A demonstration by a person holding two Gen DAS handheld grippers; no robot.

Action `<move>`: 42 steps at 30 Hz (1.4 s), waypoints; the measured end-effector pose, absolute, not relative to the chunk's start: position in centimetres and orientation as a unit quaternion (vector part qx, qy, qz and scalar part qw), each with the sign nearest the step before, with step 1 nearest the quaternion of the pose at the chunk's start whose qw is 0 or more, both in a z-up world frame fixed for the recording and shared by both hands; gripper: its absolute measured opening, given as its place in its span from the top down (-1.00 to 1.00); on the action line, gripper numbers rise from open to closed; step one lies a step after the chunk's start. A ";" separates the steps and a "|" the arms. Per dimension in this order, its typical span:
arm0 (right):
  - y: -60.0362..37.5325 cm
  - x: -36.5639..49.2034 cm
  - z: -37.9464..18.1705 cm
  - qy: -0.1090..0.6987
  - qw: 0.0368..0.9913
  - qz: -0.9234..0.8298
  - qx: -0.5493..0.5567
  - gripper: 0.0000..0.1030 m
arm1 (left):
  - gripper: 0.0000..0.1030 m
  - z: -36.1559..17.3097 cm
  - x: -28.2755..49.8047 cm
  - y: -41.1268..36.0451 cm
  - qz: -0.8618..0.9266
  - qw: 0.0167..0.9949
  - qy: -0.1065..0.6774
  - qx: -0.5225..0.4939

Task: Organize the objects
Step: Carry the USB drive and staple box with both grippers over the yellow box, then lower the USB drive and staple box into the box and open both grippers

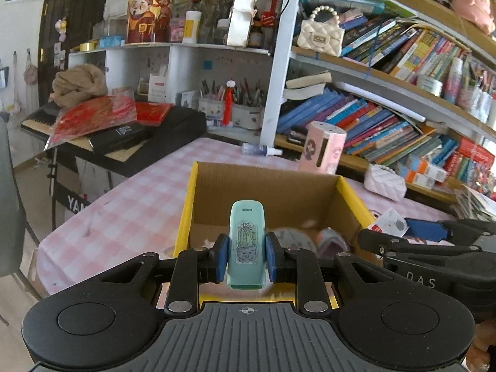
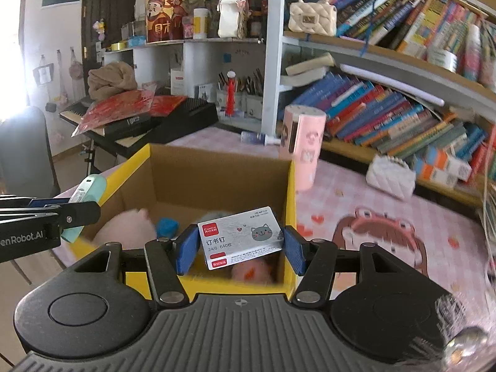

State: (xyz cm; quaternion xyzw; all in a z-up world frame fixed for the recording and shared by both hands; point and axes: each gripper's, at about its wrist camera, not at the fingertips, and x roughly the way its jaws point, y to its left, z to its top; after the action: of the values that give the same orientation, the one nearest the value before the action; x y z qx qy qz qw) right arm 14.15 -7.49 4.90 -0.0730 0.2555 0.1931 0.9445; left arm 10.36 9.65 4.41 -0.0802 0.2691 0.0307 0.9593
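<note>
My left gripper [image 1: 247, 257] is shut on a mint-green stapler [image 1: 246, 245] with a cactus drawing, held upright over the near edge of an open cardboard box with yellow rims [image 1: 186, 210]. My right gripper [image 2: 240, 245] is shut on a white staple box [image 2: 243, 235] with a grey cat print, held above the same cardboard box [image 2: 291, 186]. Inside the box lie several soft pink things [image 2: 127, 226] and a blue one [image 2: 167, 226], blurred. The left gripper with the stapler [image 2: 90, 190] shows at the left edge of the right wrist view. The right gripper's arm [image 1: 434, 248] crosses the left wrist view at right.
The box stands on a pink checked tablecloth [image 1: 124, 210]. A pink cylinder holder [image 2: 302, 145], a small spray bottle [image 2: 257, 138] and a white quilted purse [image 2: 390, 175] lie behind it. Bookshelves [image 1: 387, 117] fill the right; a keyboard with red items [image 1: 117, 130] stands at left.
</note>
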 end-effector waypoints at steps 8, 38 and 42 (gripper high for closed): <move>-6.6 18.8 3.5 0.249 0.939 0.207 -0.114 -0.08 | 0.55 2.9 14.4 9.2 0.048 0.951 0.298 -0.064; -2.3 22.4 -0.5 0.303 0.875 0.277 -0.256 -0.08 | 0.54 -0.6 19.0 7.9 0.035 0.931 0.364 -0.015; -2.3 22.4 -0.5 0.303 0.876 0.277 -0.251 -0.09 | 0.49 -0.2 18.3 7.8 0.035 0.935 0.352 -0.017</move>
State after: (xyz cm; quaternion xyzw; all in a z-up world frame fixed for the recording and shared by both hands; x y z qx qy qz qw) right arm 22.41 -2.26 -0.45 -0.2515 0.3035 0.2769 0.8764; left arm 18.26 7.81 -0.23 -0.0174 0.3520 0.0353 0.9352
